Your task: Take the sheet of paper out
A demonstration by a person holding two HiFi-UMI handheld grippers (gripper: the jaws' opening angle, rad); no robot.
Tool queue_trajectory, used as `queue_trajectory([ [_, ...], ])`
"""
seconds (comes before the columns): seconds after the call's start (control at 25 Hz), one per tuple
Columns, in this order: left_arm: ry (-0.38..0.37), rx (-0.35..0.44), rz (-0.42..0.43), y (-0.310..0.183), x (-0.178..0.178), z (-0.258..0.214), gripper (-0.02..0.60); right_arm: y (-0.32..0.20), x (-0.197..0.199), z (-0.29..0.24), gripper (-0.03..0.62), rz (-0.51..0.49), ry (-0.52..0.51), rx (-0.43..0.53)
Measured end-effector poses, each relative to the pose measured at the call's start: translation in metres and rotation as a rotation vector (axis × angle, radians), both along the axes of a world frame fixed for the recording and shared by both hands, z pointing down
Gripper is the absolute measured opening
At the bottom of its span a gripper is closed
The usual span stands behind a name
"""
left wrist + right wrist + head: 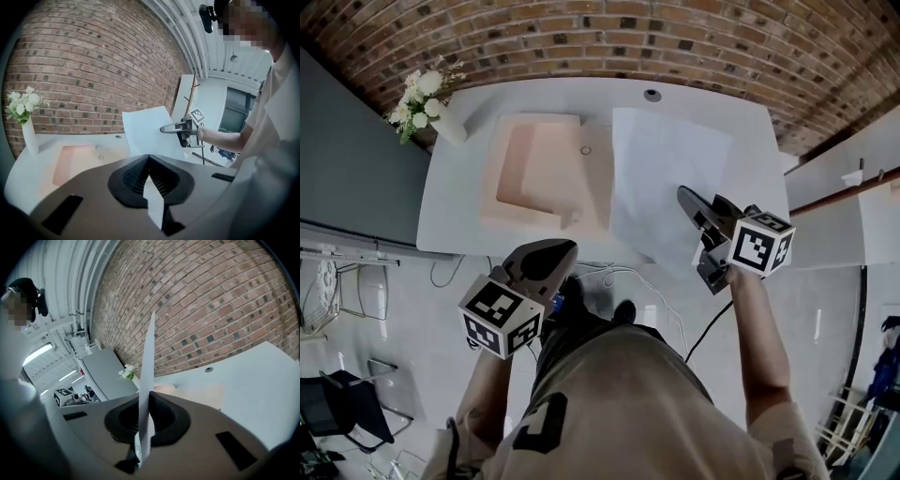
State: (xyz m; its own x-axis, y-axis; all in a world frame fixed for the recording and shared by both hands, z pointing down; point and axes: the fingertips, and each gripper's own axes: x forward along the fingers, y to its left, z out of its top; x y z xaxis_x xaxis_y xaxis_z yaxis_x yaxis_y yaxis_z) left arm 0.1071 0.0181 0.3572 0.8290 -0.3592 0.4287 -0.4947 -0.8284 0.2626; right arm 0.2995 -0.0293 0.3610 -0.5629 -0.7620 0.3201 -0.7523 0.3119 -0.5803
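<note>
Here, over a white table (459,187) by a brick wall (581,37), the right gripper (686,199) pinches the sheet of paper (661,178); the left gripper (565,248) has its jaws together.

The right gripper (684,195), at the end of a stretched-out right forearm (757,337), reaches over the near edge of the bench (469,187), jaws clamped on the sheet of paper (661,169). The left gripper (568,247) hangs just short of that edge, jaws together.

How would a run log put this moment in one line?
right tongs: shut on sheet of paper | sheet of paper: held up beside pink folder | left tongs: shut
</note>
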Motion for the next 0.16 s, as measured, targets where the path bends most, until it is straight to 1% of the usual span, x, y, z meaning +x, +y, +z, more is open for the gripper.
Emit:
queue_trajectory([
  [0.16, -0.006, 0.005, -0.025, 0.023, 0.011, -0.005, 0.014, 0.02, 0.011, -0.011, 0.025, -0.013, -0.029, 0.025],
])
